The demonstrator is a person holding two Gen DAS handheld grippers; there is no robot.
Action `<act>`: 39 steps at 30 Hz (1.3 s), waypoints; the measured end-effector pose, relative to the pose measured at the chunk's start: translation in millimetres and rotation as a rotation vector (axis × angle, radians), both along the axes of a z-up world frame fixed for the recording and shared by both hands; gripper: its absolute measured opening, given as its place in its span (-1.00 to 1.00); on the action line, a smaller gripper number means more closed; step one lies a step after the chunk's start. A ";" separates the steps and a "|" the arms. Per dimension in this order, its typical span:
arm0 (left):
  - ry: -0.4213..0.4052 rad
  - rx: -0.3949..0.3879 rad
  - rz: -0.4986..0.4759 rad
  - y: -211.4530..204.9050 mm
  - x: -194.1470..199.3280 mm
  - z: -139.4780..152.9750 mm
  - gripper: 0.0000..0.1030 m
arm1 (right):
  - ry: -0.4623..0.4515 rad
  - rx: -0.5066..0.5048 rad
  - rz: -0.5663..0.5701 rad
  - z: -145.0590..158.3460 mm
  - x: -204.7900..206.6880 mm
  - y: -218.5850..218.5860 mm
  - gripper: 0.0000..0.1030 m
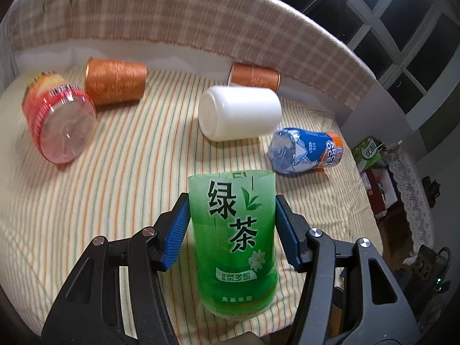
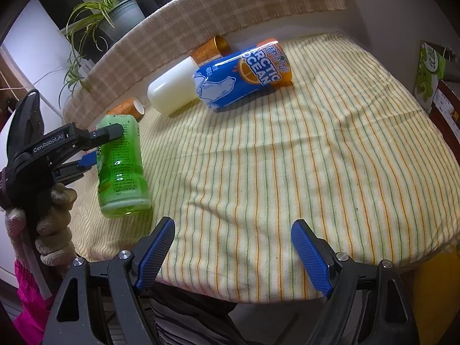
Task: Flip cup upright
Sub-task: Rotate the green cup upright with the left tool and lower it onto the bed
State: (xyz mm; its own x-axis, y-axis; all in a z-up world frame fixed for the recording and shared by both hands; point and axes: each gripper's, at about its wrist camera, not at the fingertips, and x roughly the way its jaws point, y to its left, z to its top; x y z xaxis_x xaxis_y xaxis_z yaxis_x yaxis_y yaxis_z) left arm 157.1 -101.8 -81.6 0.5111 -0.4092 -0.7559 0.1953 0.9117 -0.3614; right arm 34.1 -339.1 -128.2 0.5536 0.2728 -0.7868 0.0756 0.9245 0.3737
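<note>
- The left gripper (image 1: 232, 227), black with ribbed blue pads, is closed on a green translucent plastic cup cut from a green-tea bottle (image 1: 234, 244); one pad presses each side of its upper half.
- That green cup stands with its cut rim upward and its moulded base down. From the right wrist view (image 2: 122, 166) it leans slightly, and its base is at the cloth near the table's front left edge; whether it rests fully on the cloth I cannot tell.
- In the right wrist view a hand in a pale knit glove (image 2: 49, 224) grips the handle of the left gripper (image 2: 97, 146).
- The right gripper (image 2: 233, 253) hangs over the near edge of the table with its blue pads wide apart, holding nothing.
- The table wears a yellow cloth with thin orange and green stripes (image 1: 138, 172).
- A white smooth plastic cup (image 1: 240, 113) lies on its side near the middle, closed base toward the left camera.
- Just beside it lies a blue cut-bottle cup printed with a polar bear and "ARCTIC OCEAN" (image 2: 238, 77), also on its side.
- Two orange metallic-looking cups lie on their sides along the back: a larger one (image 1: 115, 86) at left, a smaller one (image 1: 254, 77) behind the white cup.
- A red-labelled clear plastic cup (image 1: 59, 120) lies on its side at the far left, blurred.
- Behind the table runs a beige plaid fabric band (image 1: 172, 20); a potted spider plant (image 2: 115, 14) stands beyond it.
</note>
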 end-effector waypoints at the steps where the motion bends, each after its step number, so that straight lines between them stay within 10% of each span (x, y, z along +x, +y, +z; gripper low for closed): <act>1: -0.016 0.007 -0.001 -0.4 -1.6 2.8 0.15 | -0.002 -0.004 -0.001 0.6 -0.2 0.6 0.65; 18: -0.197 0.139 0.019 -9.7 -0.6 16.9 0.15 | 0.004 -0.005 -0.010 0.2 -0.6 0.7 0.65; 39: -0.206 0.159 -0.030 -14.7 -14.2 11.8 0.15 | -0.007 -0.021 0.000 4.5 0.9 7.3 0.65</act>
State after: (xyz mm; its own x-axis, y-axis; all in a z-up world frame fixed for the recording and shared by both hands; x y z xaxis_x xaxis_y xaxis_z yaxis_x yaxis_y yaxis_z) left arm 142.9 -116.5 -69.9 0.6504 -0.3108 -0.6931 0.2780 0.9465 -0.1636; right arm 34.9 -331.8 -123.8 0.5595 0.2564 -0.7882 0.0730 0.9320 0.3550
